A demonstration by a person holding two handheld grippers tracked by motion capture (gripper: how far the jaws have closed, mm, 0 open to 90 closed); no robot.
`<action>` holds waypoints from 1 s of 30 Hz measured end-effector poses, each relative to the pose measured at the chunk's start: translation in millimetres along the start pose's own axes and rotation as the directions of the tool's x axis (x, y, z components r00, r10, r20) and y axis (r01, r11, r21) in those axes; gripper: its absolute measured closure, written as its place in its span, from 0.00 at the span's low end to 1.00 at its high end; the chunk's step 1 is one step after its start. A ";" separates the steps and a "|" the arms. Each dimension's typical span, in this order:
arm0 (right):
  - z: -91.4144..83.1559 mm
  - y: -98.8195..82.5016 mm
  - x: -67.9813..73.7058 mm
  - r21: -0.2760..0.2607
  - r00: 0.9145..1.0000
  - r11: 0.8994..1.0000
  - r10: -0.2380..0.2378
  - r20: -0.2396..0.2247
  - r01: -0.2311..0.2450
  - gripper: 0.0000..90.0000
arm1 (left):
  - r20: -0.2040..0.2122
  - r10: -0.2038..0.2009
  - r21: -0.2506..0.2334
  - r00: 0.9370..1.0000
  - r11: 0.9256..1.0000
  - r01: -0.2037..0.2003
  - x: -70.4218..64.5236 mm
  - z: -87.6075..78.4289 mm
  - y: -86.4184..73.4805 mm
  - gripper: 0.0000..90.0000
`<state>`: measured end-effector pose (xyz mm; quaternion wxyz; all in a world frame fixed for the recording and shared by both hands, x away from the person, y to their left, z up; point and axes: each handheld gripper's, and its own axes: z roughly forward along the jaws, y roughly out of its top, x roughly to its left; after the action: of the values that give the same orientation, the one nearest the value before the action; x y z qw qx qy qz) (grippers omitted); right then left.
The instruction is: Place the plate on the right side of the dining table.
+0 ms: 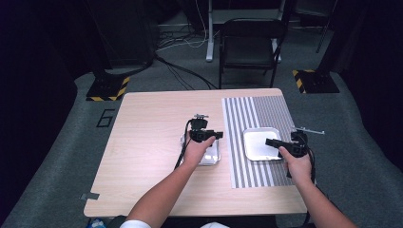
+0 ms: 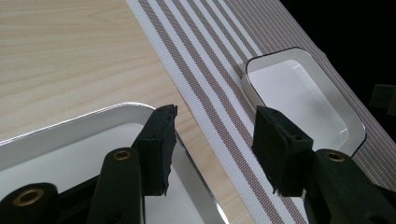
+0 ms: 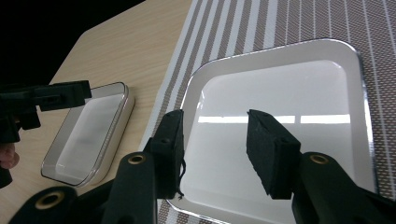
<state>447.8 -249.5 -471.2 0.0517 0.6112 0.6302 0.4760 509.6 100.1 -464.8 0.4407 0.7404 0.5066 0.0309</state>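
Black gripper [image 2: 212, 144] with brass-ringed screw holes, trailing black cable

- High view: table [image 1: 157, 142] brightly lit, surrounding room dark, image soft.
- Right gripper view: overhead lights glare in strips across white tray [image 3: 280, 140].

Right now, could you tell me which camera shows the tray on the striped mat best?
The right gripper view: the tray is close and nearly whole. The left gripper view shows it smaller, partly behind a finger; the high view shows it small.
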 end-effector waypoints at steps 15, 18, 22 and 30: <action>5.6 -8.4 36.6 0.025 0.992 0.994 -0.105 -0.071 0.107 0.58 | -0.033 -0.010 -0.036 0.999 0.999 0.009 27.5 -31.8 -10.3 0.51; 7.7 -11.3 43.6 0.030 0.989 0.991 -0.126 -0.082 0.129 0.57 | -0.038 -0.022 -0.050 0.999 0.999 0.020 34.2 -37.6 -13.4 0.50; 10.6 -14.7 52.0 0.030 0.979 0.982 -0.183 -0.086 0.187 0.53 | -0.044 -0.024 -0.064 0.999 0.998 0.021 42.7 -45.5 -18.0 0.48; 18.3 -21.0 61.8 0.046 0.968 0.971 -0.229 -0.107 0.235 0.48 | -0.067 -0.044 -0.096 0.997 0.995 0.038 65.6 -61.6 -27.3 0.44</action>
<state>429.2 -184.8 -463.0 0.0571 0.5097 0.7127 0.4785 491.3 192.1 -472.2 0.4582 0.7065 0.5346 0.0715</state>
